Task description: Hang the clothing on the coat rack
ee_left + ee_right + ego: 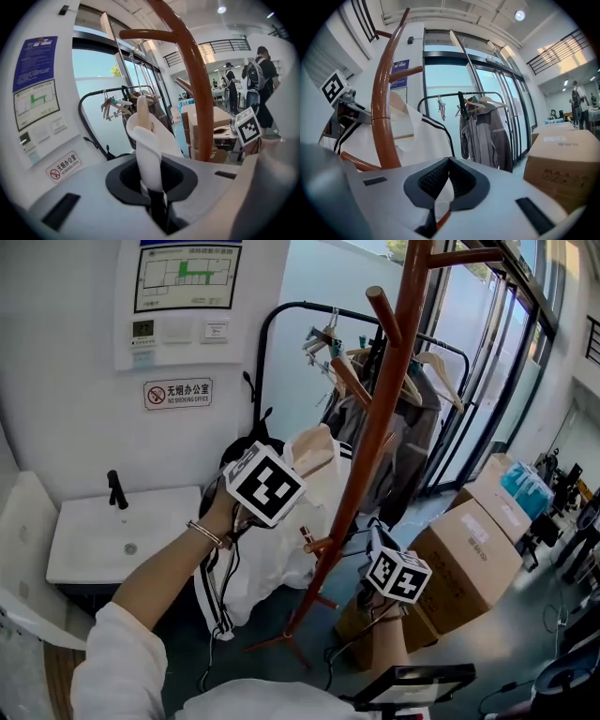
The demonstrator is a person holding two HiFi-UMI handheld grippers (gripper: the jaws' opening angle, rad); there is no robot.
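Note:
A white garment with black stripes (272, 568) hangs from my left gripper (286, 465), which is raised to the left of the brown wooden coat rack (375, 427). In the left gripper view the jaws (151, 187) are shut on a fold of that white garment (150, 150), which rises between them, with the coat rack's pole (199, 103) close on the right. My right gripper (384, 563) is lower, to the right of the pole. Its jaw tips (449, 161) meet with nothing sticking out past them. Beyond them are the coat rack (384, 117) and the garment (417, 136).
A black clothes rail with a grey jacket (394, 399) and wooden hangers stands behind the coat rack. Cardboard boxes (469, 549) are stacked on the floor to the right. A white sink (122, 531) is at the left wall. People (262, 79) stand far off.

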